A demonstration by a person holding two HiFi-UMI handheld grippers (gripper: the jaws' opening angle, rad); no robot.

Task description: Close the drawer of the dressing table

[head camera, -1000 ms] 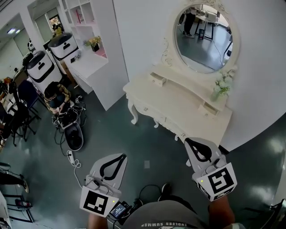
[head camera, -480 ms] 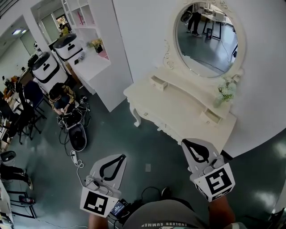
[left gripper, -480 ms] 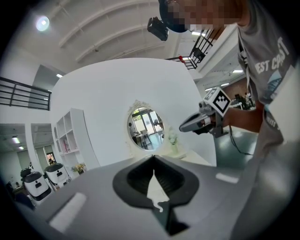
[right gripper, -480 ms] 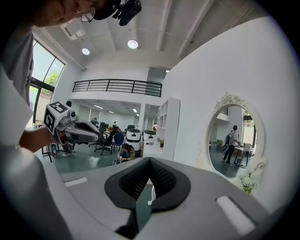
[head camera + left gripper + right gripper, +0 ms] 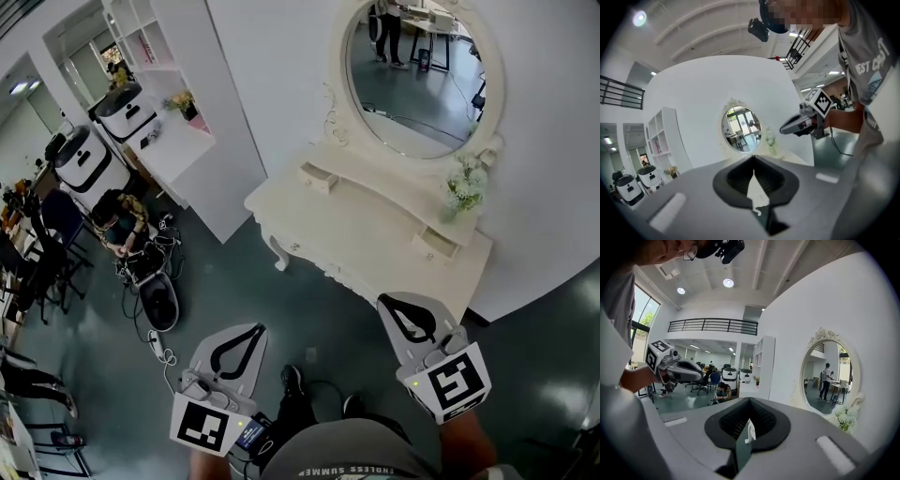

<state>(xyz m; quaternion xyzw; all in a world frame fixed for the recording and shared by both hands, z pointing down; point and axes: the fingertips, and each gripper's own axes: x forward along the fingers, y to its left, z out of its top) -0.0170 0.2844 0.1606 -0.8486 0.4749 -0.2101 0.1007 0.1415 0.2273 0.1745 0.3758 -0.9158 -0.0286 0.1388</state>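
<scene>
The cream dressing table (image 5: 375, 230) stands against the white wall under its oval mirror (image 5: 422, 70). Two small drawers sit on its top, one at the left (image 5: 319, 176) and one at the right (image 5: 435, 244). From here I cannot tell how far either is pulled out. My left gripper (image 5: 259, 327) hangs over the floor, well short of the table, shut and empty. My right gripper (image 5: 382, 302) is shut and empty too, just off the table's front right corner. In the left gripper view the shut tips (image 5: 753, 157) point at the mirror (image 5: 742, 130).
A vase of white flowers (image 5: 464, 187) stands on the table's right end. A white shelf unit (image 5: 178, 122) lies to the left. Beyond it are white machines (image 5: 89, 155), a person seated on the floor (image 5: 117, 220) and cables (image 5: 159, 347). My shoe (image 5: 291, 380) is between the grippers.
Both grippers have travelled level with me toward the dressing table, their jaws unchanged. The table has slid left in the head view and a shoe has come into sight.
</scene>
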